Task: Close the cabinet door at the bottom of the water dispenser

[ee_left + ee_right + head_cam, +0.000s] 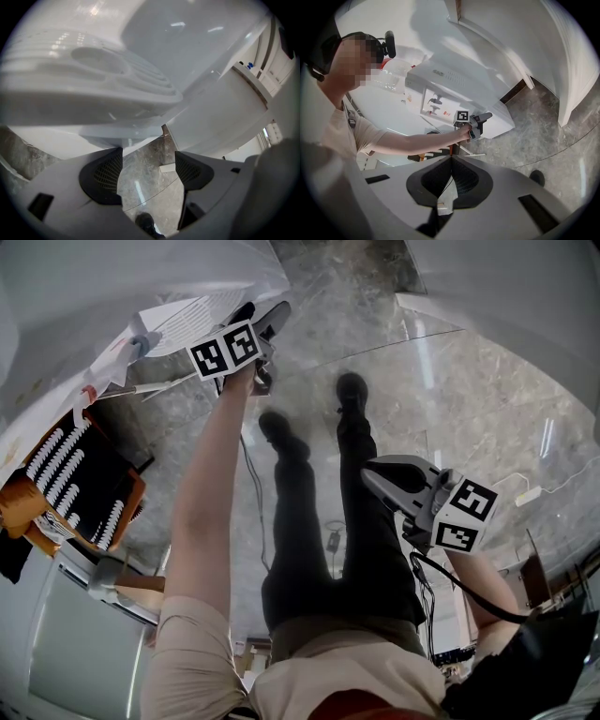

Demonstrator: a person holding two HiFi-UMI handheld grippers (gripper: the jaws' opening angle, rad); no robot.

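White plastic water dispenser [440, 89] taken as the landmark. A clear plastic bottle [393, 75] sits on its top, seen only in the right gripper view; contents can't be made out.

Left gripper view, close under the dispenser's front:
- Ribbed white drip tray [112, 65] overhead.
- Flat white panel [220, 112] to the tray's right, angled away from the body. It's probably the bottom cabinet door, standing ajar. Nothing of the cabinet's inside shows.
- Left gripper [148, 159] has its jaws spread, with only grey marble floor [150, 183] between the pads. It touches neither panel nor tray.
- Black shoe [145, 220] at the bottom edge.

Right gripper view, well back from the dispenser:
- Right gripper [451, 158] has its pads pressed together, gripping nothing.
- It alone shows the whole dispenser, with the outstretched bare arm carrying the left gripper to the lower front.

Head view only:
- Orange-and-black rack with white ribs [80, 479] on the floor beside the dispenser.
- The person's black-trousered legs [300, 521] between the two grippers.
- Right gripper held low by the hip, far from the dispenser.
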